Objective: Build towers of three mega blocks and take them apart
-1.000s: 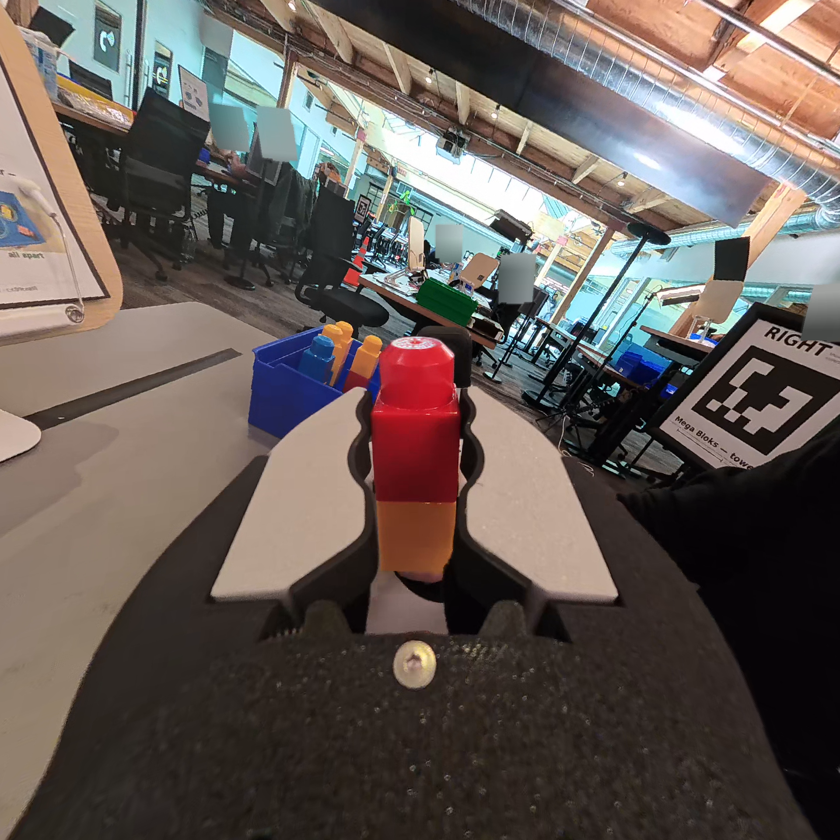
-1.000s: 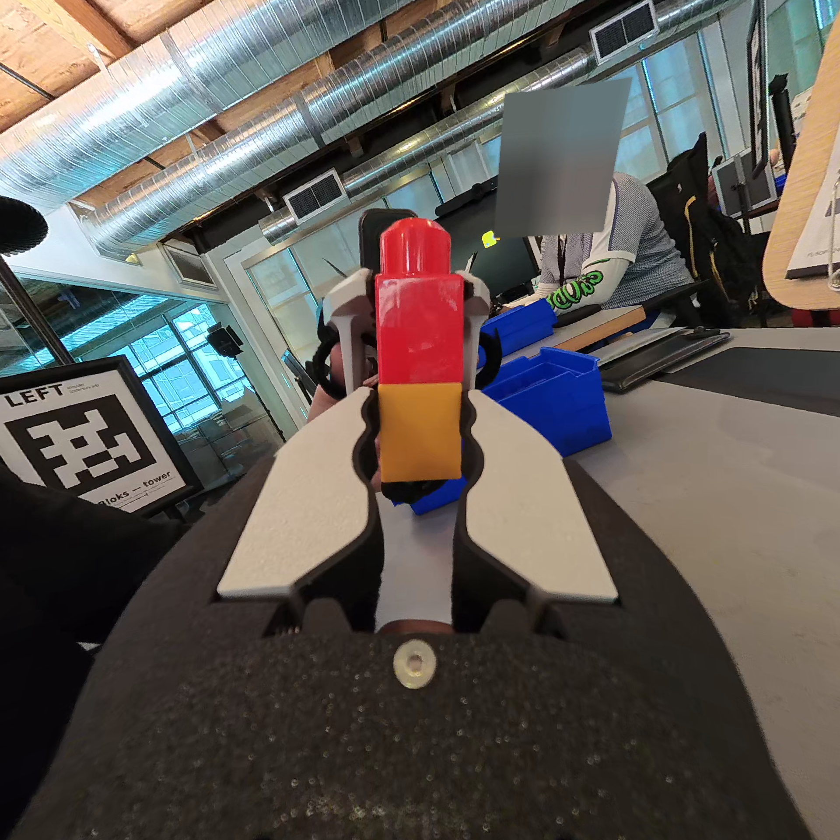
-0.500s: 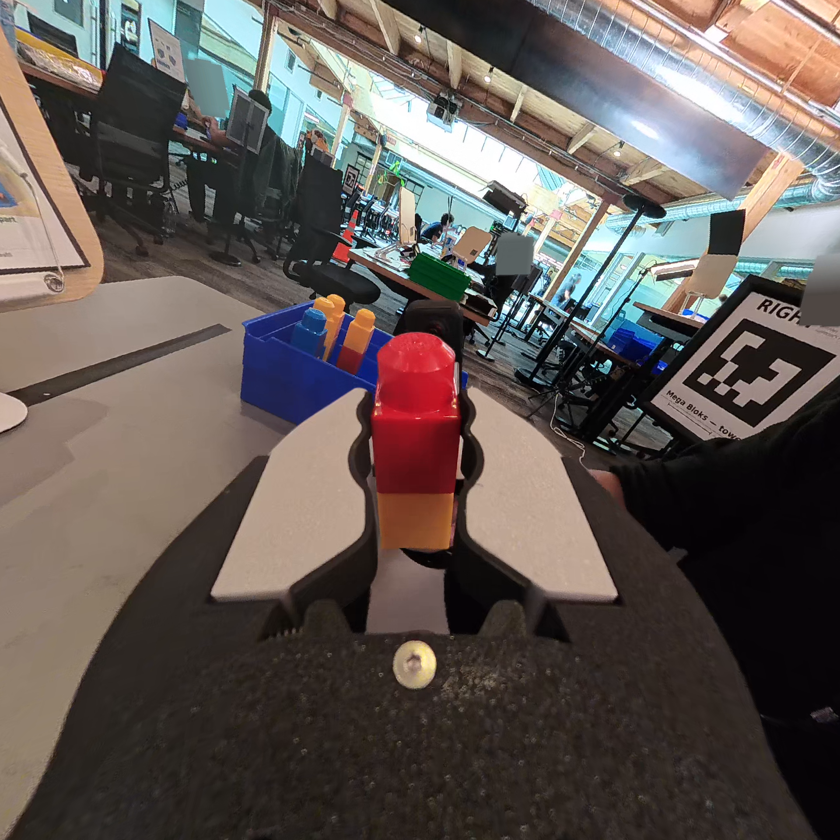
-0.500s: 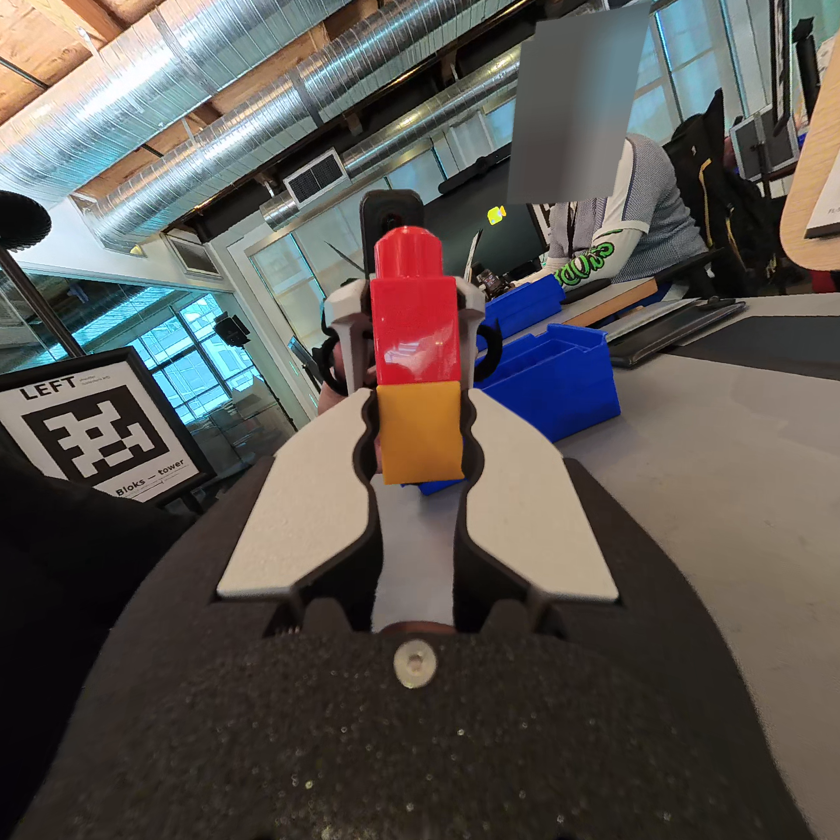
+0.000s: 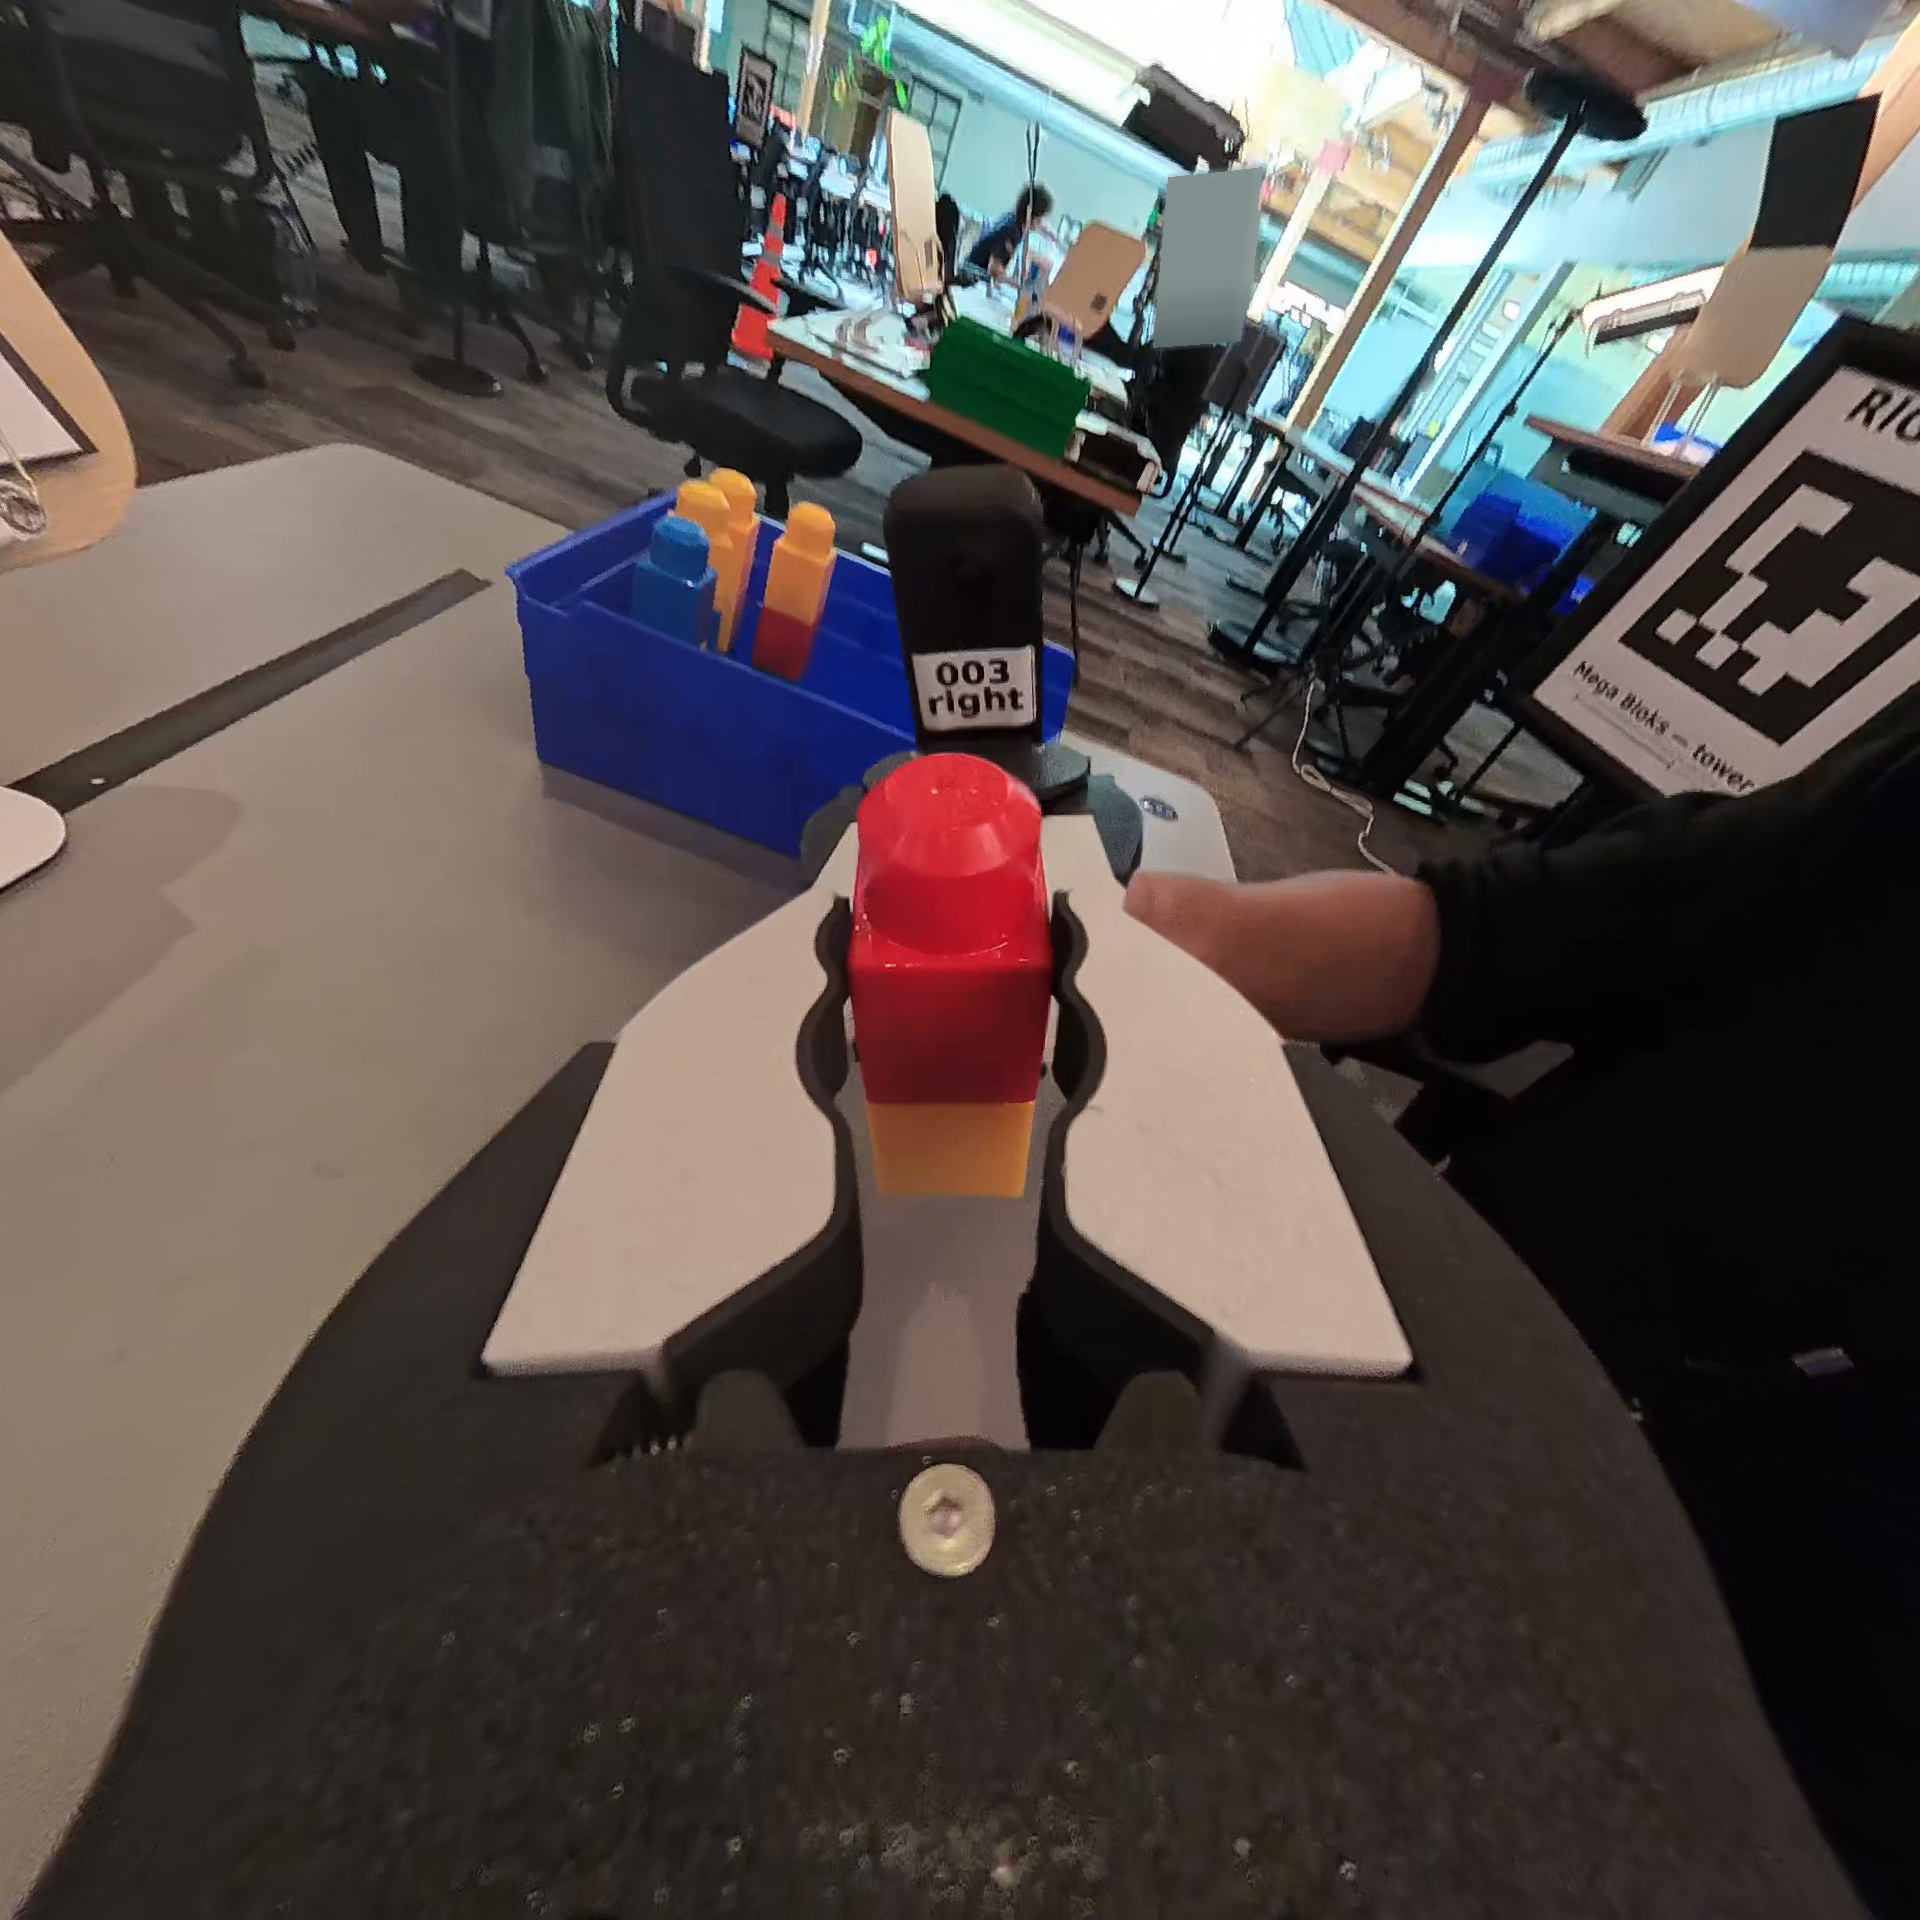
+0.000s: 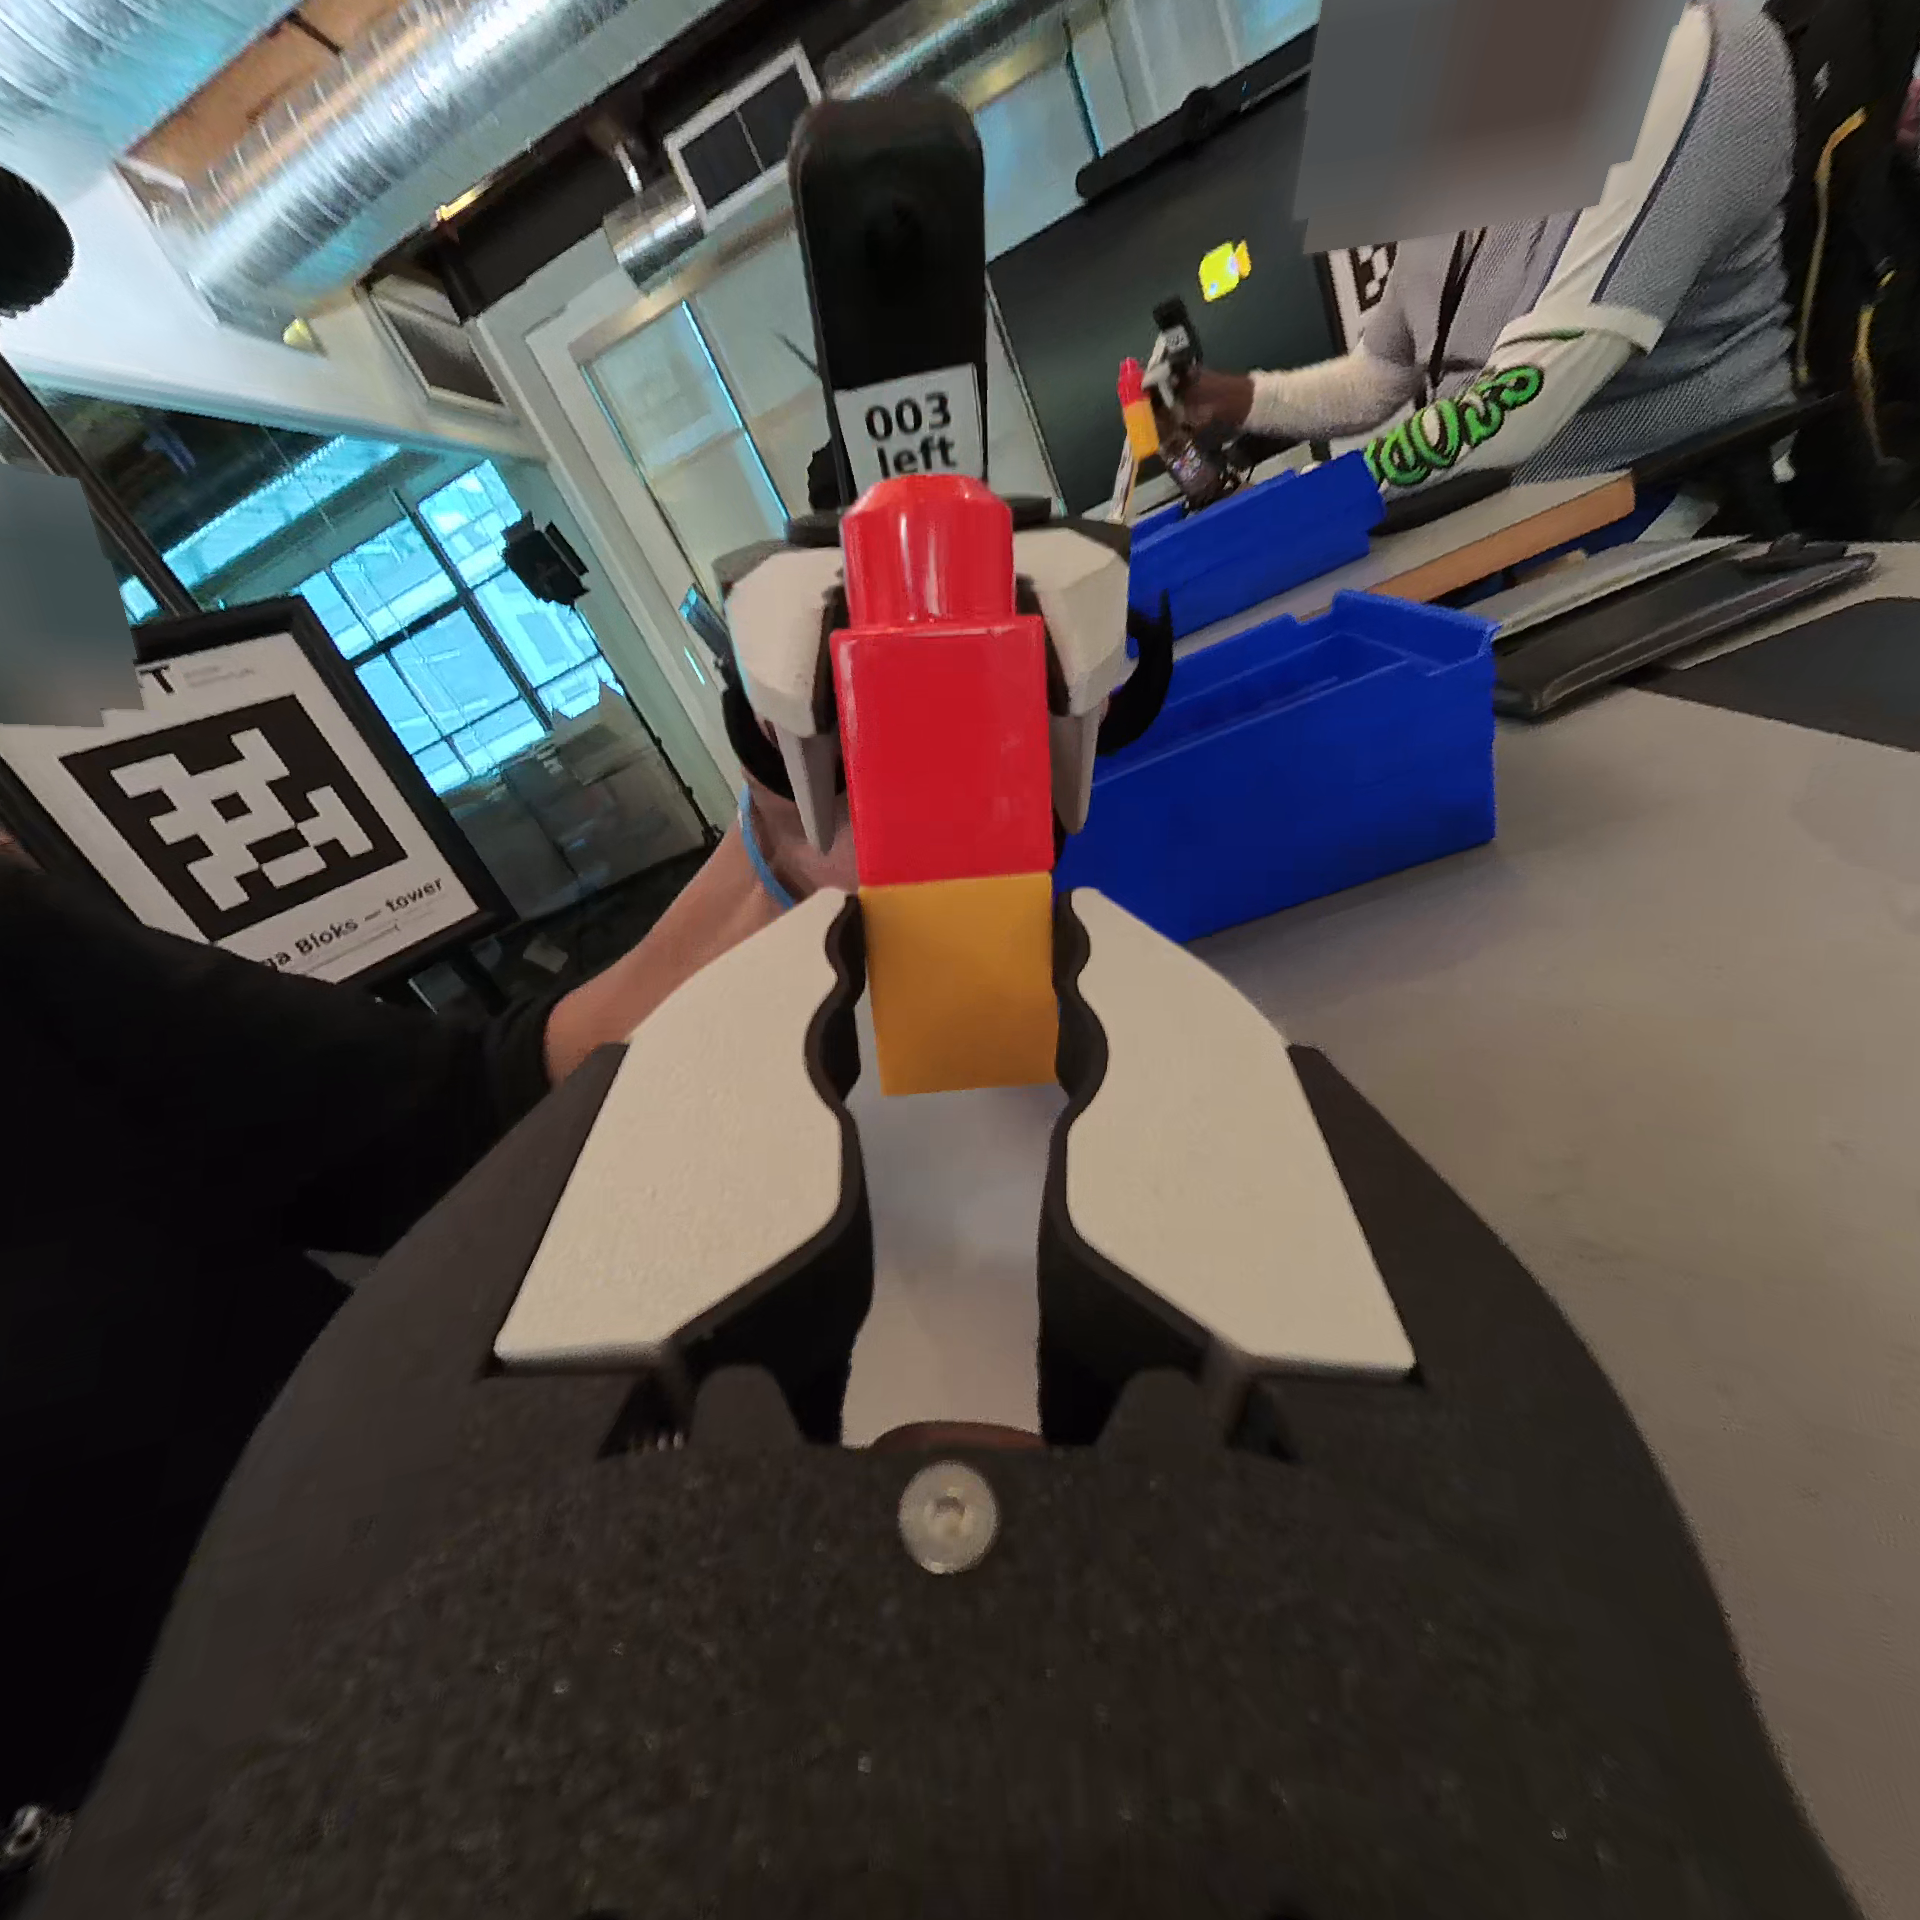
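A: Item one, far left of the left wrist view: what lies on the grey table (image 5: 312,987)?

B: A blue bin (image 5: 686,707) stands toward the table's far edge. It holds upright blocks: one blue, two orange, and one orange on a red base.

A: Next item to the right?

B: The left gripper (image 5: 948,977). Its jaws are closed on the red block (image 5: 951,997), with both fingers pressing its sides. The red block is seated on top of the orange block (image 5: 954,1143), forming a two-block stack that is upright in the frame.

A: And behind that stack?

B: The right gripper (image 5: 977,821) faces the camera, with its black camera post rising above it. To its right, the person's hand (image 5: 1278,956) emerges from a black sleeve.

A: Proceed to the right wrist view, again from the left.

B: A framed sign with a black-and-white marker (image 6: 239,810) stands at the left. At centre, the right gripper (image 6: 956,977) has its jaws closed on the orange block (image 6: 961,977), gripping the lower part of the stack. Above it, the left gripper (image 6: 945,769) clamps the red block (image 6: 940,748) from the opposite side.

A: Position of the stack relative to the table?

B: It is held between the two grippers. Whether it touches the table (image 6: 1558,1039) cannot be determined.

A: Remaining items to the right?

B: A second blue bin (image 6: 1299,758) sits just behind and right of the stack; no contents are visible in it.
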`<state>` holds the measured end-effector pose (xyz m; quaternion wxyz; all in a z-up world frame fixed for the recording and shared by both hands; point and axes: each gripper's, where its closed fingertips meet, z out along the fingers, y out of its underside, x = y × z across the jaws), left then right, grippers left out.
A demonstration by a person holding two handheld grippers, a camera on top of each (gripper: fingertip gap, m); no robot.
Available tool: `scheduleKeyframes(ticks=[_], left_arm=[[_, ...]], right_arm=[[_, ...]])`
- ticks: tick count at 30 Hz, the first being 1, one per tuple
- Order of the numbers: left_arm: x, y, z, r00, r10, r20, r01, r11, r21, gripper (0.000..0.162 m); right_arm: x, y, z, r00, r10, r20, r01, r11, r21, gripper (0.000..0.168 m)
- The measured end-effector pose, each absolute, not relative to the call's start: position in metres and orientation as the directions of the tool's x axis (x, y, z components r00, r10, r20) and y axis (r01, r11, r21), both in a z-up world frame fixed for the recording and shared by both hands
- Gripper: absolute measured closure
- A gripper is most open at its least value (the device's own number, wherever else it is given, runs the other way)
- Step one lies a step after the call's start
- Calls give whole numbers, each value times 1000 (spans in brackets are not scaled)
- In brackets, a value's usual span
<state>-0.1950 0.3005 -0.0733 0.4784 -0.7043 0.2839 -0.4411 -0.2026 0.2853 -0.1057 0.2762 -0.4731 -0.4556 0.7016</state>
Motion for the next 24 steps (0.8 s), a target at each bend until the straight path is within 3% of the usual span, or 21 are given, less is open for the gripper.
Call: scheduleKeyframes(ticks=[12, 20, 24], left_arm=[[-194, 294, -89, 419, -847, 327, -51, -382, -923, 126], [-196, 298, -77, 446, -846, 291, -20, -335, -942, 126], [-191, 296, -80, 437, -853, 285, -40, -335, -941, 126]], right_arm=[[-200, 282, -120, -400, 808, -432, 123, -420, -899, 133], [-200, 285, -116, -313, 897, -311, 135, -282, -950, 115], [-203, 277, -116, -307, 911, -275, 151, -239, -959, 114]])
